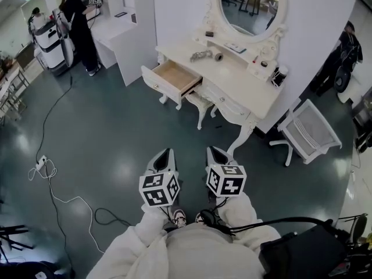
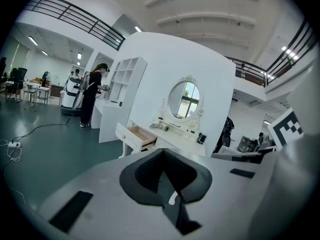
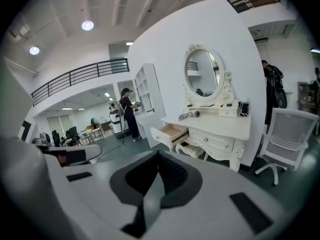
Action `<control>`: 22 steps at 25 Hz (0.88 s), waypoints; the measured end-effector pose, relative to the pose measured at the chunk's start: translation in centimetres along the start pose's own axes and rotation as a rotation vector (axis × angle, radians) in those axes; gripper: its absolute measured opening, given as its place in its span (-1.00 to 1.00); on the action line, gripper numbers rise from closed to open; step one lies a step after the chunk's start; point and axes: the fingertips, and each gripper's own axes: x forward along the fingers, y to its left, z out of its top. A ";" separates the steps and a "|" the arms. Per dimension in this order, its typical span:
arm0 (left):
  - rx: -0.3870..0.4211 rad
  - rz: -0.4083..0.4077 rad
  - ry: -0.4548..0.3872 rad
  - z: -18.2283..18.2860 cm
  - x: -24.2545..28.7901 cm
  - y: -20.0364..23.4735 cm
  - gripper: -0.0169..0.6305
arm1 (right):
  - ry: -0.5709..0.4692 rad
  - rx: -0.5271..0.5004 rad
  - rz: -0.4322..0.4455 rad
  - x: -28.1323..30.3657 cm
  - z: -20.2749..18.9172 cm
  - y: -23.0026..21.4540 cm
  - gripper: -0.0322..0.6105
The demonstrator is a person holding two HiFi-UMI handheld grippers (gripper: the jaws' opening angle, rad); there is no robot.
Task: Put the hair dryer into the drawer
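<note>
A white dressing table (image 1: pixel 244 83) with an oval mirror stands a few steps ahead of me. Its left drawer (image 1: pixel 174 77) is pulled out and looks empty; it also shows in the left gripper view (image 2: pixel 140 135) and the right gripper view (image 3: pixel 170 132). On the tabletop lies a small grey object (image 1: pixel 201 55), perhaps the hair dryer, too small to tell, beside a roll (image 1: pixel 219 57). My left gripper (image 1: pixel 165 153) and right gripper (image 1: pixel 214 151) hang side by side over the floor, far short of the table. Both are shut with nothing in them.
A white stool (image 1: pixel 200 100) is tucked under the table. A white chair (image 1: pixel 308 131) stands to its right. A person (image 1: pixel 78 22) stands at a white desk at the far left, another person (image 1: pixel 347 48) at the right. A cable and power strip (image 1: pixel 40 163) lie on the floor at left.
</note>
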 end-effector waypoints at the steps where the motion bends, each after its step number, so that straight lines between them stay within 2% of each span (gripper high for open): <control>1: 0.005 -0.002 0.000 0.2 0.1 0.4 -0.93 | -0.003 0.000 -0.004 0.3 0.1 0.3 -0.71; 9: 0.049 -0.005 0.001 1.6 0.9 3.6 -0.93 | -0.015 0.011 -0.031 2.4 0.5 2.6 -0.71; 22: 0.051 -0.023 0.047 1.3 5.5 5.1 -0.93 | 0.025 0.001 -0.043 7.1 1.0 1.5 -0.71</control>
